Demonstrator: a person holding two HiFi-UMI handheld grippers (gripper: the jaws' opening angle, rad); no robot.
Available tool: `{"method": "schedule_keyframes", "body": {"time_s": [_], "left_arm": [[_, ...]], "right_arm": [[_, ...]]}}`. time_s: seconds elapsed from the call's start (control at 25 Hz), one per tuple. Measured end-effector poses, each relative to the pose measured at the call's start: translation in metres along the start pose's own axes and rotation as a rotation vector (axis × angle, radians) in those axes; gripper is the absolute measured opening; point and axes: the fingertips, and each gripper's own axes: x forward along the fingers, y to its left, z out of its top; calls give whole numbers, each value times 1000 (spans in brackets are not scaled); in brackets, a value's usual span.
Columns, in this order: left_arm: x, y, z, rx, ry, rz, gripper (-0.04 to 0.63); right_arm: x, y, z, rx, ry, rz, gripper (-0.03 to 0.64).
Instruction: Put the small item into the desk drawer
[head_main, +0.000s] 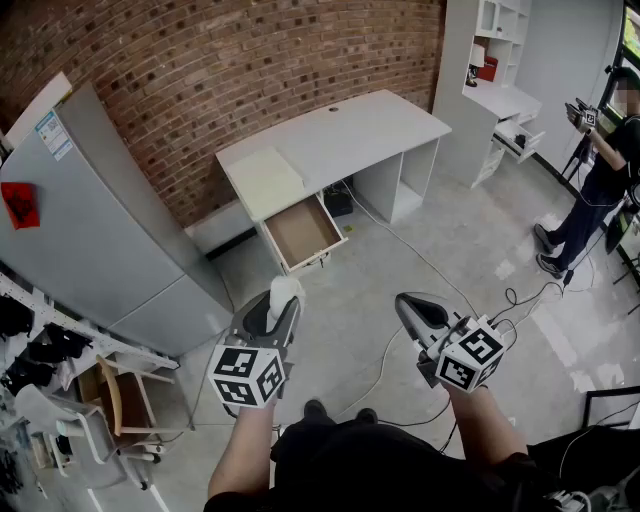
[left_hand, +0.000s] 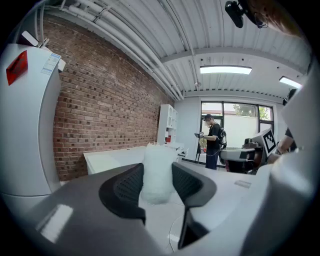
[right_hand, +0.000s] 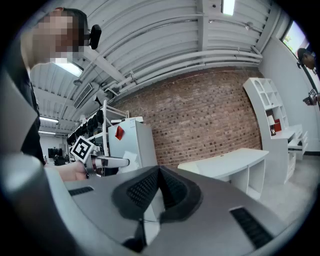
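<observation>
A small white, frosted item stands between the two dark pads of my left gripper, which is shut on it. In the head view the white item sticks out past my left gripper, held low over the floor. My right gripper hangs to its right with its jaws together and nothing in them; in its own view the right gripper shows its pads meeting. Ahead stands a white desk against a brick wall, its drawer pulled out, the brown inside bare.
A grey fridge stands at the left of the desk. A white shelf unit is at the right rear. A person stands at the far right. Cables run over the floor. A wooden chair sits lower left.
</observation>
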Motion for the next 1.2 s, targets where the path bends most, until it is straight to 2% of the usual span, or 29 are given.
{"method": "schedule_keyframes", "body": {"time_s": [0.6,0.92,1.2], "left_arm": [[-4,18,5,21,14,21,183],[-6,3,-3,16,16,30,183],[-3,-4,-20,-7,45,30,183]], "right_arm": [[2,-2,-9,56,-19,-32,12],[-10,24,-11,10,2,95,12],[-24,1,-23,71,6,57,12]]}}
